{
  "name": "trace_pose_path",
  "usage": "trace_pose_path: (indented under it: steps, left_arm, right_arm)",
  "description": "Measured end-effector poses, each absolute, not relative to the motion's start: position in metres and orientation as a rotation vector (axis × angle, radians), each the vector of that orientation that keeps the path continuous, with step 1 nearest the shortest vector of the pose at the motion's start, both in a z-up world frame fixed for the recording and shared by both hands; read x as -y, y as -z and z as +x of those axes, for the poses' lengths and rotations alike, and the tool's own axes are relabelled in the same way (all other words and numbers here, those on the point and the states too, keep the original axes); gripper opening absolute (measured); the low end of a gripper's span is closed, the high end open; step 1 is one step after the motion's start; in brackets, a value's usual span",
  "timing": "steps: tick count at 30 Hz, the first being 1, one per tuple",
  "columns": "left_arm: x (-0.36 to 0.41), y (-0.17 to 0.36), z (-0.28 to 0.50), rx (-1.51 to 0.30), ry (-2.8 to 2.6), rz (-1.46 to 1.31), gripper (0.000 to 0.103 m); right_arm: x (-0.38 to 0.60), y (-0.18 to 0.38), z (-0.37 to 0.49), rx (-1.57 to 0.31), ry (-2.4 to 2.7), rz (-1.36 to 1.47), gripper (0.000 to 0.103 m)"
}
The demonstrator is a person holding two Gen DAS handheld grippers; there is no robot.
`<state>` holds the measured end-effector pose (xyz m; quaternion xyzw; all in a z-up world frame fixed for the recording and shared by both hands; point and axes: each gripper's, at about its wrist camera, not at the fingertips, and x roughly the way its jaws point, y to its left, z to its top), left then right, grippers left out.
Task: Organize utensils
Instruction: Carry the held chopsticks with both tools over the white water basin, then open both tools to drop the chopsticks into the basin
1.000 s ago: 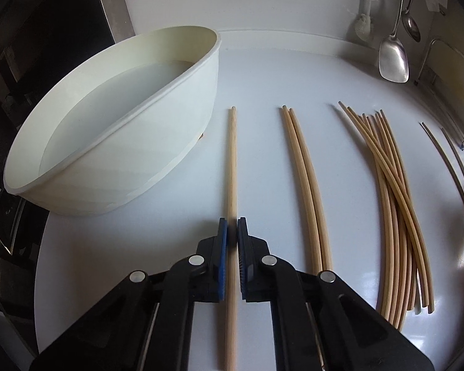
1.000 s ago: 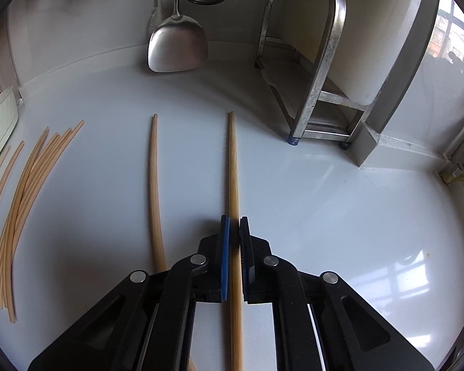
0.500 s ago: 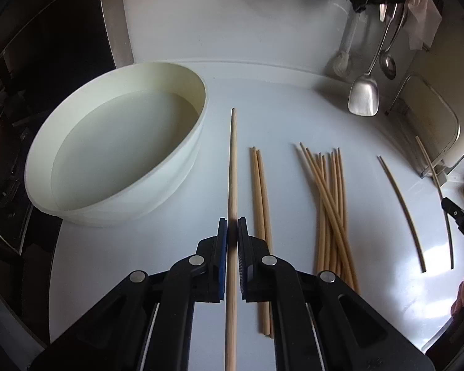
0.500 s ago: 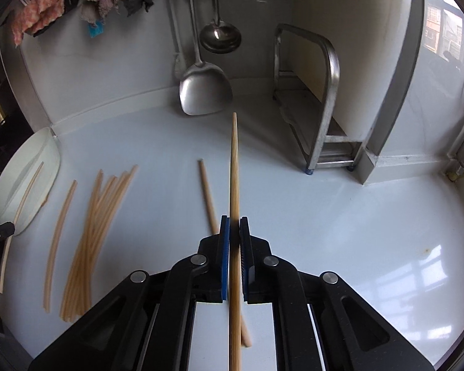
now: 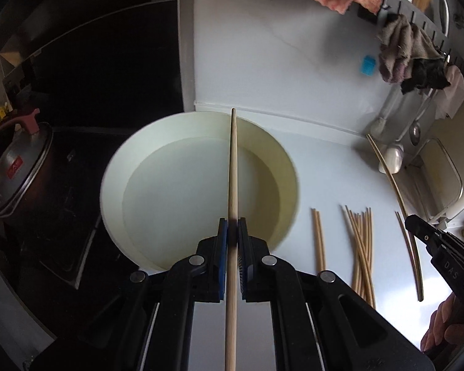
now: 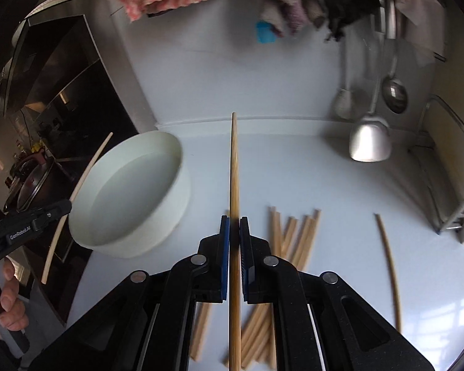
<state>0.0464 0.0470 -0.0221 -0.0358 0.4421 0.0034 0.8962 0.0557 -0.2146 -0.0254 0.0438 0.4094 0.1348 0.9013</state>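
Both grippers are clamped on one chopstick each: left gripper [image 5: 232, 227] holds its chopstick [image 5: 232, 167] above the bowl [image 5: 294, 182], right gripper [image 6: 234, 227] lifts its stick [image 6: 234, 167] over the pile [image 6: 297, 238].

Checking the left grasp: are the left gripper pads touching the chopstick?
Touching. Left wrist view: left gripper pads clamp the chopstick with no gap.

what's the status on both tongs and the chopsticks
Left tongs shut on a chopstick over the white basin. Right tongs shut on another chopstick. Loose chopsticks on counter. Path clear.
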Motion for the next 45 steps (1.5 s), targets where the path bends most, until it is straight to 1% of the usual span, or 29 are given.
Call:
trace_pose_path:
  steps: [6,12,20,28,36,37,39,40,41,42,44,45]
  left_arm:
    - [-0.11,0.038,0.094,-0.944,-0.003,-0.089,0.007]
    - [-0.14,0.075,0.131,-1.016,0.039,-0.073,0.007]
    - [-0.148,0.107,0.16,-1.079,0.093,-0.045,0.007]
    - [-0.15,0.131,0.174,-1.14,0.112,-0.036,0.007]
    - [-0.145,0.14,0.181,-1.172,0.117,-0.04,0.008]
    - [-0.145,0.14,0.181,-1.175,0.117,-0.042,0.009]
    - [-0.146,0.14,0.18,-1.176,0.109,-0.04,0.015]
    - [-0.15,0.139,0.178,-1.174,0.107,-0.041,0.022]
    - [-0.151,0.137,0.177,-1.17,0.103,-0.042,0.026]
    - [-0.153,0.135,0.176,-1.164,0.1,-0.044,0.028]
    - [-0.157,0.129,0.172,-1.148,0.098,-0.048,0.036]
    - [-0.159,0.126,0.171,-1.139,0.096,-0.048,0.037]
  right_arm:
    - [0.112,0.03,0.102,-0.896,-0.358,0.093,0.006]
    - [0.038,0.059,0.135,-0.984,-0.348,0.091,0.006]
    - [0.021,0.102,0.168,-1.113,-0.26,0.107,0.006]
    - [0.014,0.115,0.182,-1.176,-0.201,0.09,0.006]
    - [0.019,0.122,0.184,-1.204,-0.191,0.085,0.007]
    - [0.019,0.122,0.185,-1.206,-0.19,0.084,0.008]
    - [0.016,0.124,0.19,-1.204,-0.187,0.079,0.009]
    - [0.017,0.123,0.19,-1.203,-0.186,0.076,0.011]
    - [0.017,0.122,0.189,-1.201,-0.186,0.073,0.014]
    - [0.018,0.12,0.189,-1.195,-0.186,0.071,0.016]
    - [0.02,0.113,0.185,-1.174,-0.186,0.064,0.023]
    - [0.021,0.109,0.182,-1.161,-0.188,0.061,0.025]
